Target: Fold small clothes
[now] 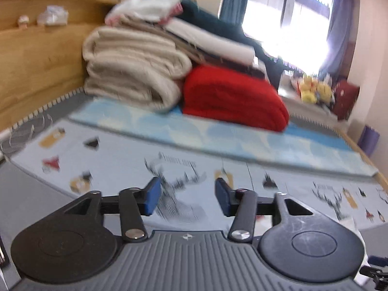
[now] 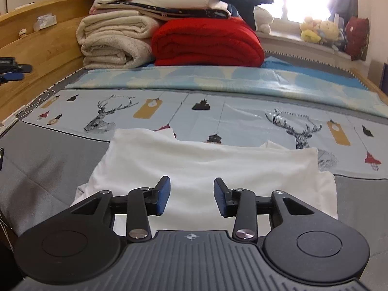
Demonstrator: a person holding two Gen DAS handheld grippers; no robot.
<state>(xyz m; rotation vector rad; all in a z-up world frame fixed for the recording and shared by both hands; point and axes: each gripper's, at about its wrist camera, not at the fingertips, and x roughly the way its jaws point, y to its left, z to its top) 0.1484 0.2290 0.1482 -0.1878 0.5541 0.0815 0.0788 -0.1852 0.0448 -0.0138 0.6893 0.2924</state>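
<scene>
Left wrist view: the left hand-held gripper [image 1: 188,197] is spread and empty over the deer-print sheet [image 1: 121,160]; no garment shows.

Right wrist view: the right hand-held gripper [image 2: 191,197], jaws apart, hovers over the white garment [image 2: 206,167] lying partly folded on the bed. Soft, light and limp; pinch it at an edge or corner.

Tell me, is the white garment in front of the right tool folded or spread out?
Folded, at least partly: the white garment lies doubled on the bed, a rolled fold along its far edge, lower layers peeking out at the sides.
</scene>
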